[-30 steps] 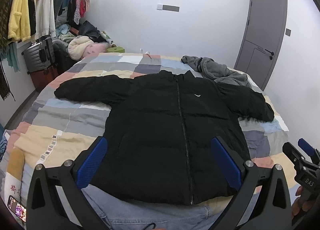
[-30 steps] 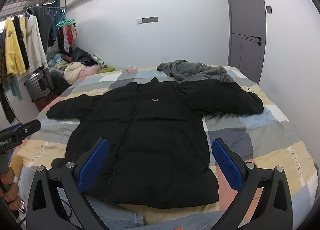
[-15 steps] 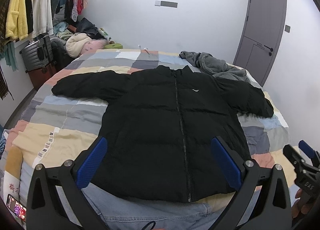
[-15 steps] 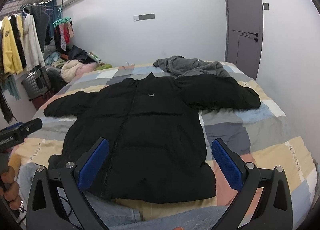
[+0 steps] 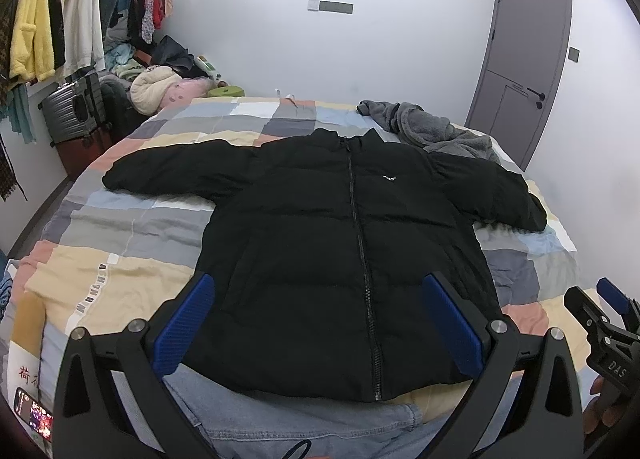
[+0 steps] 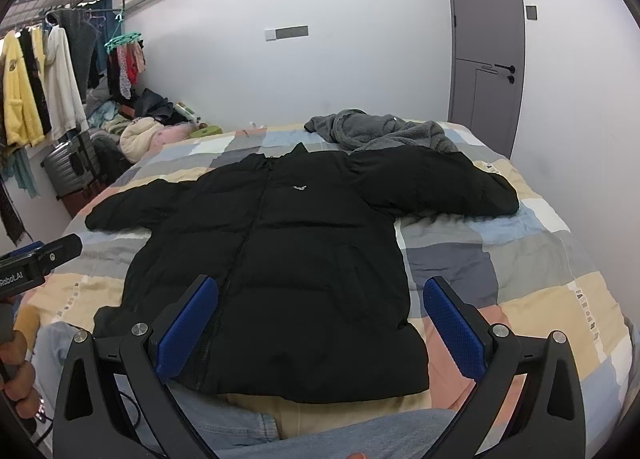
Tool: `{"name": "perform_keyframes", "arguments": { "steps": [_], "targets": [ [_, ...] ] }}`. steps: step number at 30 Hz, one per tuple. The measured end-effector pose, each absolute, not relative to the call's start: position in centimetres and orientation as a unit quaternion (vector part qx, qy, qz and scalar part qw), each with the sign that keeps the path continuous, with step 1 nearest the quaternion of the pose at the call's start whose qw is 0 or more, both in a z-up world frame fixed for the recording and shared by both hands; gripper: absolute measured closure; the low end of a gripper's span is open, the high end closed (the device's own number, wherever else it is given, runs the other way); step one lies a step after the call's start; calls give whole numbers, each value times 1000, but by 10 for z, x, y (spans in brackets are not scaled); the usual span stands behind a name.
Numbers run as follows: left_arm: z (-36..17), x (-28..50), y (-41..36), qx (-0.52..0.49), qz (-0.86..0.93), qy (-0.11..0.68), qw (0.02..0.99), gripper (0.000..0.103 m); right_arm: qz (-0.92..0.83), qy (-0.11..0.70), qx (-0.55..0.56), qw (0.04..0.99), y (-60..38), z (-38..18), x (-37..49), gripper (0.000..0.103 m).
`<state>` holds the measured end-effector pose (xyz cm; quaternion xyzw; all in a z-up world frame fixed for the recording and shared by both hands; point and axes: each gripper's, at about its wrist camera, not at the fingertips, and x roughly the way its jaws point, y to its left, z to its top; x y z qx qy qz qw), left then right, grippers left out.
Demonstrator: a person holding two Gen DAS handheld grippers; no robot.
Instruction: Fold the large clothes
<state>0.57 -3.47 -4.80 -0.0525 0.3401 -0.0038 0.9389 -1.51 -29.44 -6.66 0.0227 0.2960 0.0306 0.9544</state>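
Hovering over the black jacket, we held both claws wide.
The left gripper and right gripper gripped nothing; the jacket lay flat, zipped, sleeves spread on the patchwork bed, a grey robe at its far right shoulder.

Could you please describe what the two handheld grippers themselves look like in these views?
Both are matte black frames with silver screws. The left gripper and right gripper each carry two fingers faced with textured blue pads. White lettering marks the bodies: "RobotAI" on the left, "DAS" on the right.
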Motion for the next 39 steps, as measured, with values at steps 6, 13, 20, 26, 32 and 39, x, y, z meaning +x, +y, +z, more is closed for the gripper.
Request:
{"name": "perform_keyframes", "arguments": {
  "steps": [6,13,20,26,32,39],
  "targets": [
    [-48,6,-33,-51,-3,344,938,0,31,297,24,954,-295,-66,-14,0],
    [-47,6,-31,-52,-4,344,938,0,35,298,24,954,-295,-68,-13,0],
    [-48,6,-34,-51,-4,343,938,0,34,297,25,954,-297,-69,-13,0],
    [-48,11,-34,-47,-9,345,937,0,29,297,26,954,-298,-68,-8,0],
    [-48,32,-39,-34,-18,341,939,0,26,292,25,956,-300,-68,4,0],
    [-46,71,-42,-22,-28,326,945,0,23,278,30,960,-310,-68,29,0]
  ]
}}
